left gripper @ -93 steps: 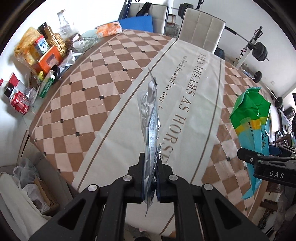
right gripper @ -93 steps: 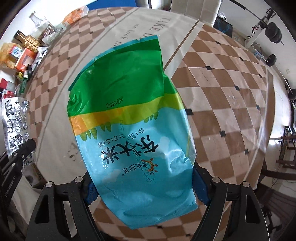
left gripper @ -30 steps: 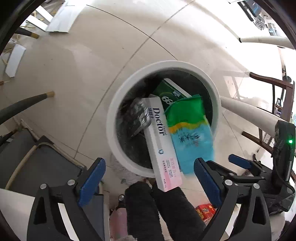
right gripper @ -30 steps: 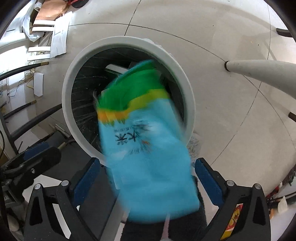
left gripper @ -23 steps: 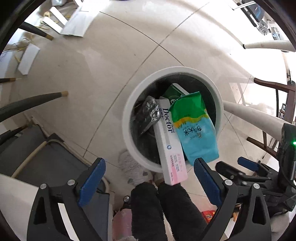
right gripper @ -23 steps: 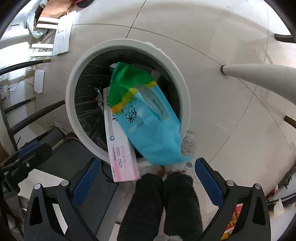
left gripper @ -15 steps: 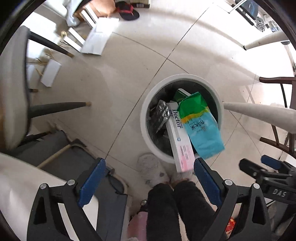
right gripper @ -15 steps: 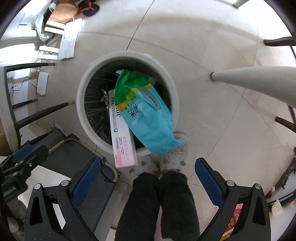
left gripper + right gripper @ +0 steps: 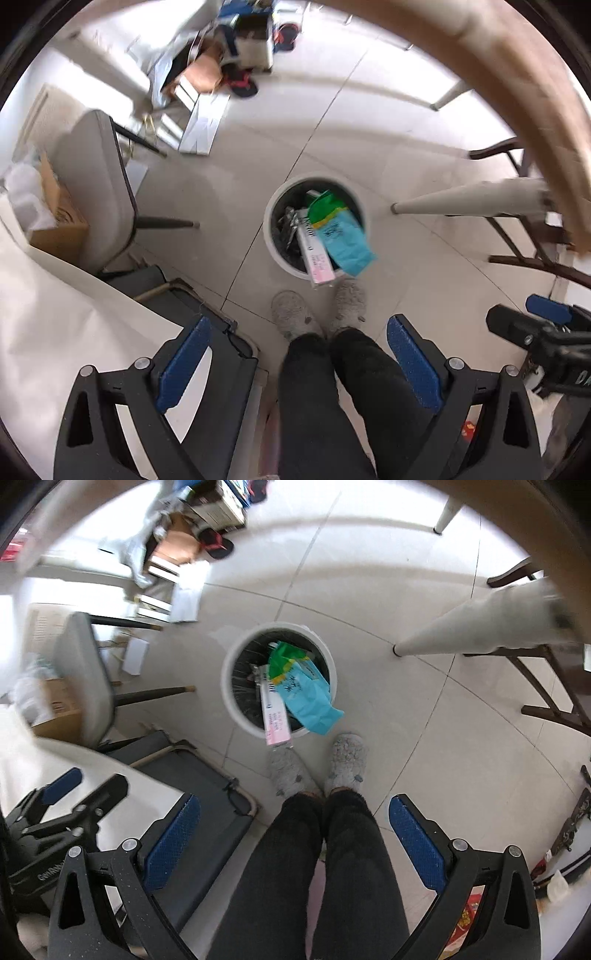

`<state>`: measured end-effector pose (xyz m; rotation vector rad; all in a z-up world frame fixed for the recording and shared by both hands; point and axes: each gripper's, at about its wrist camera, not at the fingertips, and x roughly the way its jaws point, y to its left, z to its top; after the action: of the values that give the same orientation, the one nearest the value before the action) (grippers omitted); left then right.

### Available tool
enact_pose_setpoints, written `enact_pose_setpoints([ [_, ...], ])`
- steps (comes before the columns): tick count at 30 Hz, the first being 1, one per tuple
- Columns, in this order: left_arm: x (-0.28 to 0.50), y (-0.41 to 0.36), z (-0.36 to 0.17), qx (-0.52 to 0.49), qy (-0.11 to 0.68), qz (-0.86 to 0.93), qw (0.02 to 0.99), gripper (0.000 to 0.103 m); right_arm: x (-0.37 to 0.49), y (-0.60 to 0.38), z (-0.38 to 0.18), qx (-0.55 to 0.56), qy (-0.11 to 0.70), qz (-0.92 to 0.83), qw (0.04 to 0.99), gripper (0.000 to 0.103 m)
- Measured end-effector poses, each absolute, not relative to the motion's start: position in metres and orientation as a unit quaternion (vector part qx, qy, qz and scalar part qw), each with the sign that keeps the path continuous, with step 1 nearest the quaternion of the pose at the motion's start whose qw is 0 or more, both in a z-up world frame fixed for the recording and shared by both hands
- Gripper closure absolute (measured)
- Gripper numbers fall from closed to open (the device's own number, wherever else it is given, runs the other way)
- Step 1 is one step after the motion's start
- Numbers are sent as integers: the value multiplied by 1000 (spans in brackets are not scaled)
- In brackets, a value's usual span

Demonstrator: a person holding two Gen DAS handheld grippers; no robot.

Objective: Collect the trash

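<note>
**Both grippers empty above the bin**

The left gripper [image 9: 297, 360] is seen with its jaws spread wide and nothing held between the blue pads [image 9: 183, 363]. The right gripper [image 9: 293, 836] is likewise parted and empty. Both are held high, looking down on a person's dark trouser legs [image 9: 325, 878] and grey fuzzy slippers [image 9: 345, 762].

Just ahead of the slippers a round white trash bin [image 9: 271, 242] stands on the tiled floor [image 9: 424, 266]. Inside it a green and blue bag [image 9: 341, 236] is leaned against the near rim, its lower end hanging over the edge. Beside the bag a long pink and white box [image 9: 314, 254] also juts past the rim. A crumpled silver wrapper [image 9: 290, 221] lies deeper in the bin, to the left of the box.
</note>
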<state>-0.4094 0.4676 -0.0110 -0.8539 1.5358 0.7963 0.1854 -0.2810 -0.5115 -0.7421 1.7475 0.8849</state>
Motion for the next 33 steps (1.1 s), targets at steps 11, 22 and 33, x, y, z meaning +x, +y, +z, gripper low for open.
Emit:
enact_pose_setpoints([
  [11, -375, 463, 140, -345, 615, 258, 660, 5, 215, -322, -332, -231, 726, 409, 503, 0],
  [22, -377, 460, 238, -312, 604, 140, 719, 5, 188, -360, -196, -128, 716, 406, 553, 0],
  [33, -405, 460, 285, -287, 593, 82, 748, 5, 121, -386, -146, -47, 712, 373, 594, 0],
])
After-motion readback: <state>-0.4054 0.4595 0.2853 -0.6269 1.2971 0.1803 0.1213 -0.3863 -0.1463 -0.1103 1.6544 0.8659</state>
